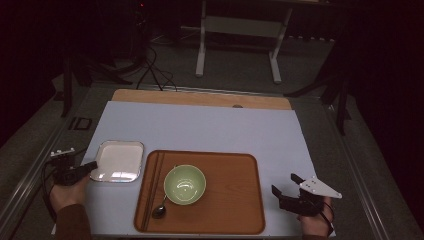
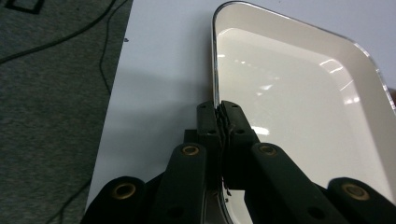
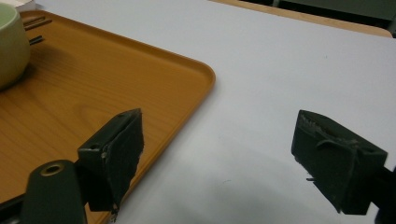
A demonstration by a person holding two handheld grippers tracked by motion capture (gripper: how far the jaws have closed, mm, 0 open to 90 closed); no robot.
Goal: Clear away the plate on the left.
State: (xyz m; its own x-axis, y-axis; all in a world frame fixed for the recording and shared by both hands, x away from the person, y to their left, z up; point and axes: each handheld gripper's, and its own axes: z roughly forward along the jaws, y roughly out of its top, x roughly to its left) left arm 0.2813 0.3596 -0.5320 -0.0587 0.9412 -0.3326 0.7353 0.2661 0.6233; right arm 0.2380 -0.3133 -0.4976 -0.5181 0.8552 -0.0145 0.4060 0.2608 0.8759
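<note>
Pale blue-grey sheet covers the wooden tabletop and carries everything. Rectangular orange-brown wood-grain tray lies just left of the right gripper's jaws; its rounded near corner passes beside the left jaw. Those jaws stand spread wide over bare sheet with nothing between them, likely idle while the other hand works. White rectangular dish with a chrome rim sits on the sheet beside the tray's left edge. The left gripper has its jaws pressed together on the dish's near rim, one jaw outside, one inside; an edge pinch probably suits dragging or lifting so shallow a piece. Round pale green bowl rests on the tray, far left of the right jaws. Dark chopsticks lie along the tray's left side. Metal spoon lies touching the bowl's base.
</note>
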